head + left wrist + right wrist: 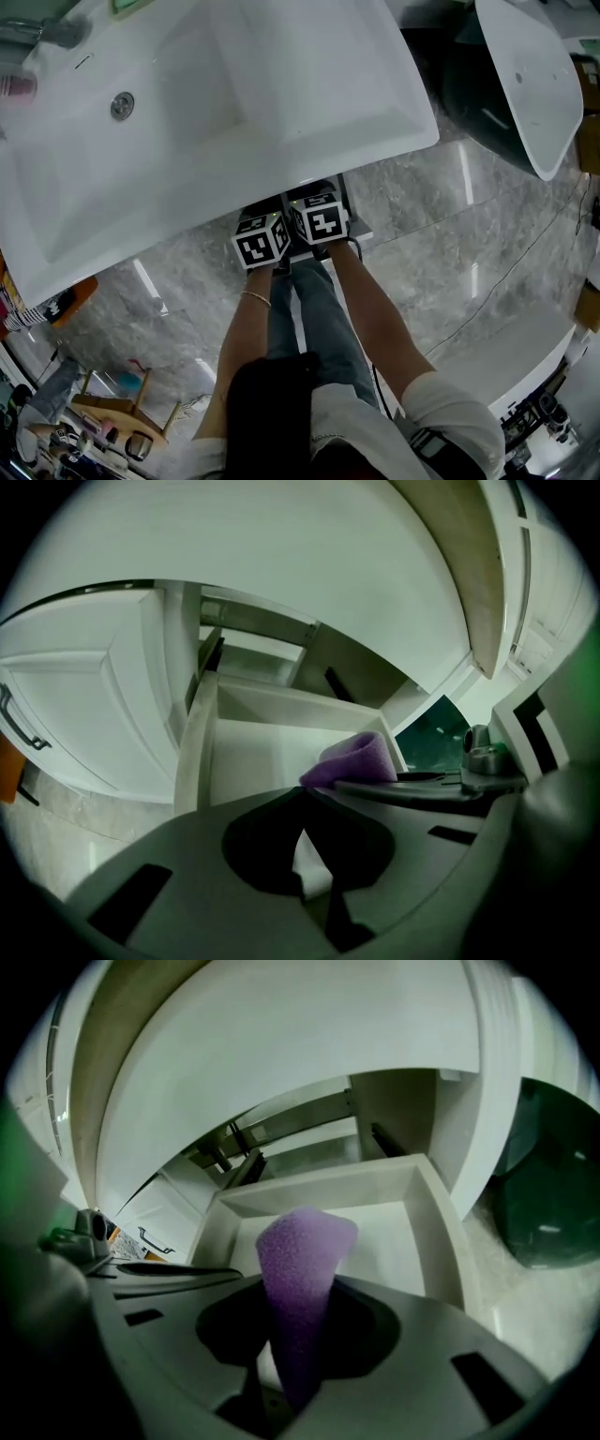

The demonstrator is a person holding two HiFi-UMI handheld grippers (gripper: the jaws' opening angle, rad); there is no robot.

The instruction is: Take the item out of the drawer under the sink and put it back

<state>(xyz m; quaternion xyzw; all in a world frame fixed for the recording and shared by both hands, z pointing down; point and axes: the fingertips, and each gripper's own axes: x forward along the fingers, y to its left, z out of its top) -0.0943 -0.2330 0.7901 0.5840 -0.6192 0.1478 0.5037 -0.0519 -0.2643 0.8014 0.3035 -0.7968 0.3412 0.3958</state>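
Here, the right tool [298,1335] was clamped on a purple foam piece [302,1251], held upright just above the open white drawer [427,1232] under the sink [309,94]. The foam looked light, soft and squashy, and it was pinched thin at its lower end. A gentle grip there would likely hold it. The left tool [302,799] was empty, its jaws together.

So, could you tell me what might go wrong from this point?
The right gripper pinches the purple sponge near one end, with most of it sticking out. The foam looks soft, so it may bend or slip out above the drawer. The sink overhangs the drawer and hides it in the head view, so placement is likely half-blind. The left gripper, shut and empty, sits close beside the right one; they could knock together.
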